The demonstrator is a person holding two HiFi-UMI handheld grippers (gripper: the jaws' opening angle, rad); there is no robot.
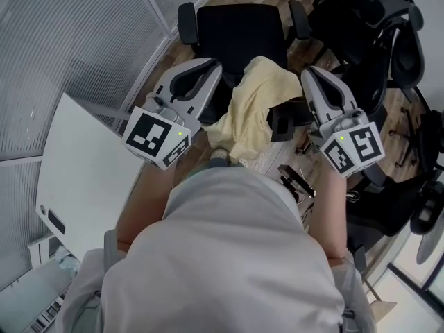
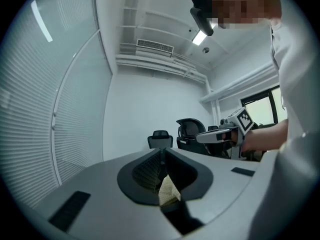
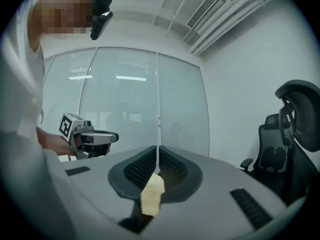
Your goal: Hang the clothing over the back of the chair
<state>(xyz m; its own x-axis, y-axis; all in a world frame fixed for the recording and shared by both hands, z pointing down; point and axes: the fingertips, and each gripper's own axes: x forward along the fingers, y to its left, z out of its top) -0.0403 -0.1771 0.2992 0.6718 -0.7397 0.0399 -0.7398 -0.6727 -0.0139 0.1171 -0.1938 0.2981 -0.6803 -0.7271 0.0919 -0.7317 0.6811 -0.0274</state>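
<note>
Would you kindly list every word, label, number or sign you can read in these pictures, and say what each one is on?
Readable words, brands or numbers: none in any view.
The marker cube on the left gripper: black-and-white square pattern only, no letters.
The marker cube on the right gripper: the same, pattern only.
Striped, barcode-like print on a white thing at the head view's lower left: too small to read.

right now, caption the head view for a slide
A pale yellow garment pinched by the left hand-held gripper and the right hand-held gripper above a black office chair.
</note>
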